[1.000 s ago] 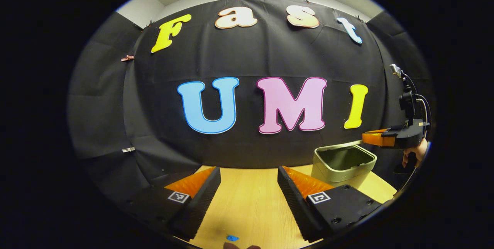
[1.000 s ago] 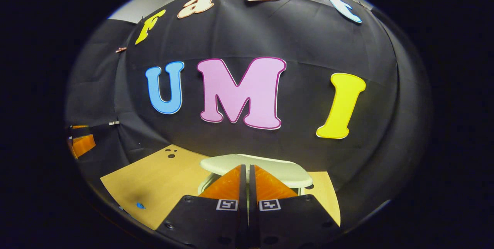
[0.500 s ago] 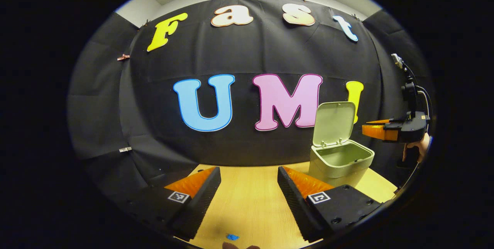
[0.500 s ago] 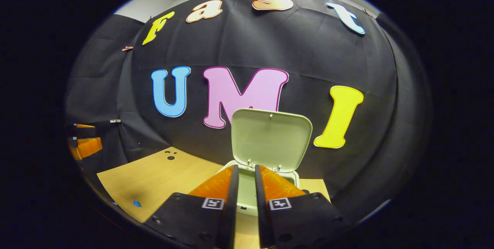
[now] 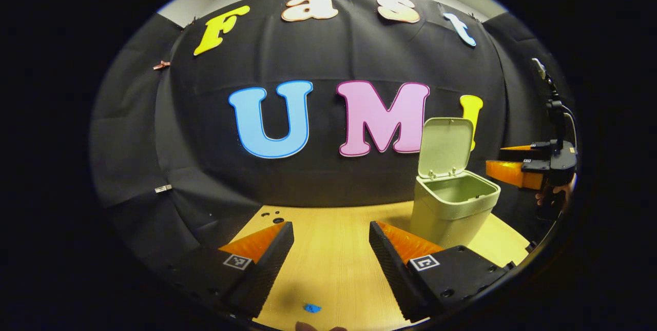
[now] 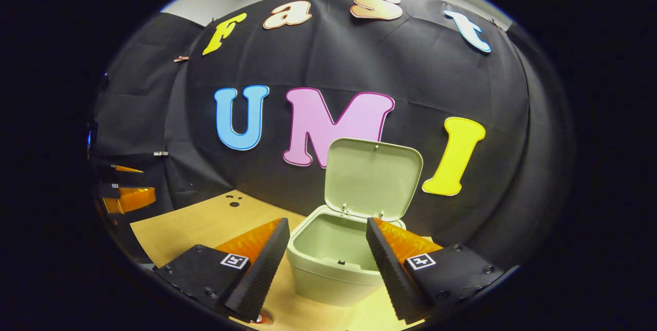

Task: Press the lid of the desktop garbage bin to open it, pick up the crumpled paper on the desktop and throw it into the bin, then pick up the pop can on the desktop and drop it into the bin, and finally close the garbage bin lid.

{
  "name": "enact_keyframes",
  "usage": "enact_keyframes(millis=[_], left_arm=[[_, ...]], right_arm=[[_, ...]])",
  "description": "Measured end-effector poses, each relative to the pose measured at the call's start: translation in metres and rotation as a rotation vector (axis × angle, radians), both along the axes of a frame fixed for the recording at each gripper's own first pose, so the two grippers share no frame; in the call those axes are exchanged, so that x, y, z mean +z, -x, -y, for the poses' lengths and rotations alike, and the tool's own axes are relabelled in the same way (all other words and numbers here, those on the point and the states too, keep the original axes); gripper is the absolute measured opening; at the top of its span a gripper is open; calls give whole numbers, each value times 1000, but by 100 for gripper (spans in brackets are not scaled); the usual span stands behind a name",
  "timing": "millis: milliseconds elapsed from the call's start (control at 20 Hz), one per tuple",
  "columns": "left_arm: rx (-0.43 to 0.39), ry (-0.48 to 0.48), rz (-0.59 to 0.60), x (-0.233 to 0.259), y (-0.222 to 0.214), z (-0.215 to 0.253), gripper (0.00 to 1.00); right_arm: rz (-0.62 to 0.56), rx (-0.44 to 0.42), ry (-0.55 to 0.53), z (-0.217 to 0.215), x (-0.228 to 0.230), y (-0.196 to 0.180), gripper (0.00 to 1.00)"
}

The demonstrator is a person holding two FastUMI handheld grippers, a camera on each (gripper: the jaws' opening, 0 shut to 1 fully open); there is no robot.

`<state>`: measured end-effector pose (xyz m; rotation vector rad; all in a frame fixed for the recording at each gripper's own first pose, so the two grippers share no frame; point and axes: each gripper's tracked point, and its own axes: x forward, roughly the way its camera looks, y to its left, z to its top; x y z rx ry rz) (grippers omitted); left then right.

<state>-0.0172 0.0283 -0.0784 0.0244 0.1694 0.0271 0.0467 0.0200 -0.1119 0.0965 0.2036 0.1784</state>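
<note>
The bin [image 6: 333, 264] stands with its lid [image 6: 373, 179] upright for dropping trash, both the right gripper [image 6: 325, 259] and left gripper [image 5: 328, 264] spread empty.

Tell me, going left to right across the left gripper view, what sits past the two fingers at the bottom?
Wooden table → open garbage bin with its lid raised → right gripper, held by a hand.

So the small plastic desktop bin [image 6: 328, 269] sits on the wooden table [image 5: 333, 249] near its back edge, lid [image 6: 373, 177] standing upright at the bin's rear. Right gripper [image 6: 327, 264] hangs in front of it, left gripper [image 5: 331, 264] off to the bin's left.
</note>
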Motion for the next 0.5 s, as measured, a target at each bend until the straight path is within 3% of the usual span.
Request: enact_keyframes(millis=[250, 500], left_arm=[[-42, 11, -89, -50, 3, -4, 96], [-74, -43, -165, -111, 16, -13, 96]], right_arm=[[-2, -3, -30, -11, 0, 23, 96], [-46, -3, -48, -16, -11, 44, 96]])
